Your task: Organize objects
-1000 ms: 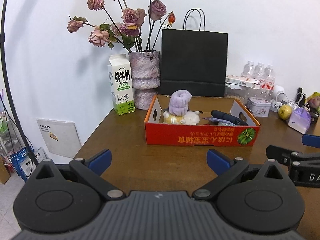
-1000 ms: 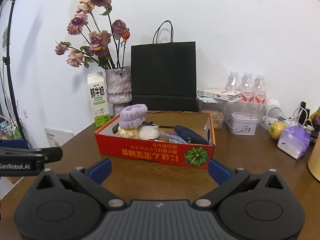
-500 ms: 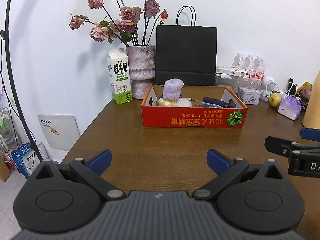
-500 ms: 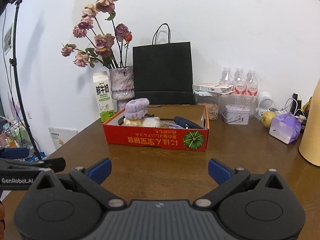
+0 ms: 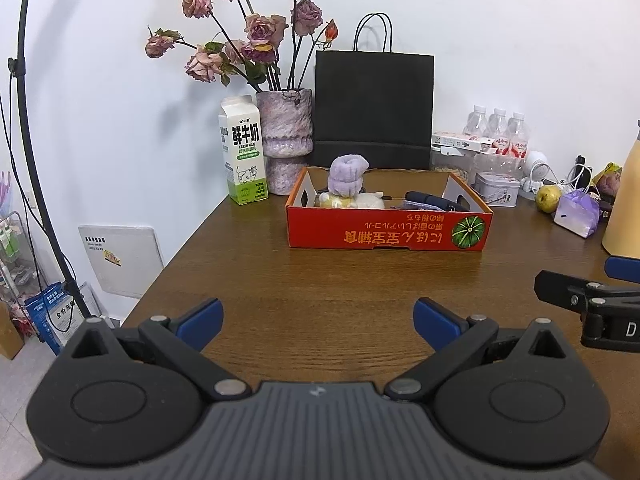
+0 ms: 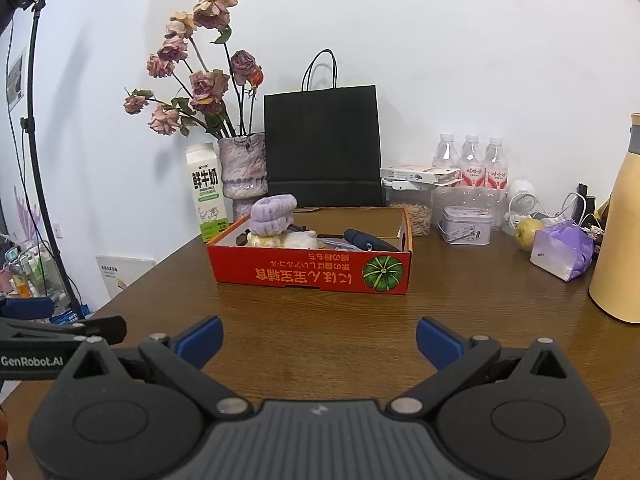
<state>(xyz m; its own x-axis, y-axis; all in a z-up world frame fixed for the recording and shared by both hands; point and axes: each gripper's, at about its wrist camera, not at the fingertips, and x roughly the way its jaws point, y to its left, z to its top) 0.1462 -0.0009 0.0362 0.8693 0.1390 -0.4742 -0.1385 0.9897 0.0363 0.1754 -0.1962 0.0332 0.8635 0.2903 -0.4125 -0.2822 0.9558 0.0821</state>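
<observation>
Both grippers hang over bare wooden table (image 5: 320,280), well short of the red cardboard tray (image 5: 386,230). Left gripper (image 5: 318,318) has its jaws spread wide with nothing between them; same for the right gripper (image 6: 319,338). Inside the tray, a rolled lilac towel (image 5: 347,174) sits on a pale plush toy (image 5: 370,201) at the left end, with a dark navy handled tool (image 5: 434,201) to the right. Behind the tray: black paper bag (image 5: 374,110), milk carton (image 5: 242,150), vase of dried roses (image 5: 285,136).
</observation>
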